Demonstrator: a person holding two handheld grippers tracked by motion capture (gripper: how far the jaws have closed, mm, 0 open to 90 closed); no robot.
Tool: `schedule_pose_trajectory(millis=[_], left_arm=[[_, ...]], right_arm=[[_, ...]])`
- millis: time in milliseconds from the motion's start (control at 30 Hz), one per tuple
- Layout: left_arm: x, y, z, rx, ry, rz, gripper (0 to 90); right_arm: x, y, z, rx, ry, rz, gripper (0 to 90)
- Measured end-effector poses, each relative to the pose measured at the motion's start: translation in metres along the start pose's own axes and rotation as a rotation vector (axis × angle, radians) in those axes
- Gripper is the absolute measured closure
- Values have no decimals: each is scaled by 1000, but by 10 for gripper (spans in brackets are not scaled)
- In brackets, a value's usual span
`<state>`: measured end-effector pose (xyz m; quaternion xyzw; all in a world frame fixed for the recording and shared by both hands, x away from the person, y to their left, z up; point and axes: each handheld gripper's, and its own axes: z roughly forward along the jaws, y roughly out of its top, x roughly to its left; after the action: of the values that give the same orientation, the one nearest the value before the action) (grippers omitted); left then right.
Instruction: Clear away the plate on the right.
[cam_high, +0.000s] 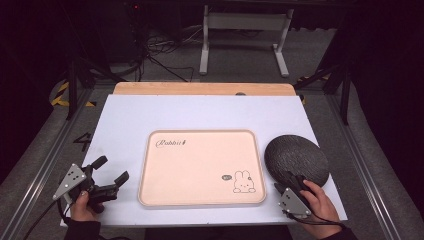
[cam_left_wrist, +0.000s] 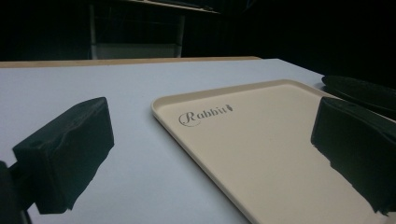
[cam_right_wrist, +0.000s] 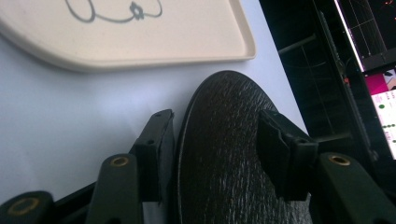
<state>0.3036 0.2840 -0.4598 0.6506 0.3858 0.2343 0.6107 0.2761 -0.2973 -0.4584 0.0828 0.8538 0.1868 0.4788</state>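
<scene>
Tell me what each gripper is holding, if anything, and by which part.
The left gripper is open and holds nothing. The right gripper straddles the near rim of the dark plate, one jaw on each side, not clamped yet.

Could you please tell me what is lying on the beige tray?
Nothing lies on the beige tray; only its printed Rabbit lettering and rabbit drawing show. Its underside is hidden.

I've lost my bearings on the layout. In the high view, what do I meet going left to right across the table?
left gripper → beige rabbit tray → dark round plate, with the right gripper at its near edge.
</scene>
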Motion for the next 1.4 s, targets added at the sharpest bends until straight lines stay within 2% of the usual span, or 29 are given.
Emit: schedule_pose_trajectory(millis=[100,233,600,833,1100,1267,1400], left_arm=[[0,0,0,-1,-3,0,1],[-1,0,1,0,-4,0,1],[-2,-1,4,8,-11,6,1],[-2,-2,4,12,-7,7,1],[-3,-2,5,20,-7,19,1],[-5,-3,7,28,3,26,1],[-6,-4,7,28,5,29,1]], right_arm=[[4,3,1,47,-26,-53,508],[6,6,3,79,-45,-88,518],[11,9,10,175,-67,-157,562],[12,10,14,213,-74,-189,575],[14,12,16,231,-83,-201,582],[15,13,18,241,-82,-227,607],[15,14,18,258,-89,-204,606]])
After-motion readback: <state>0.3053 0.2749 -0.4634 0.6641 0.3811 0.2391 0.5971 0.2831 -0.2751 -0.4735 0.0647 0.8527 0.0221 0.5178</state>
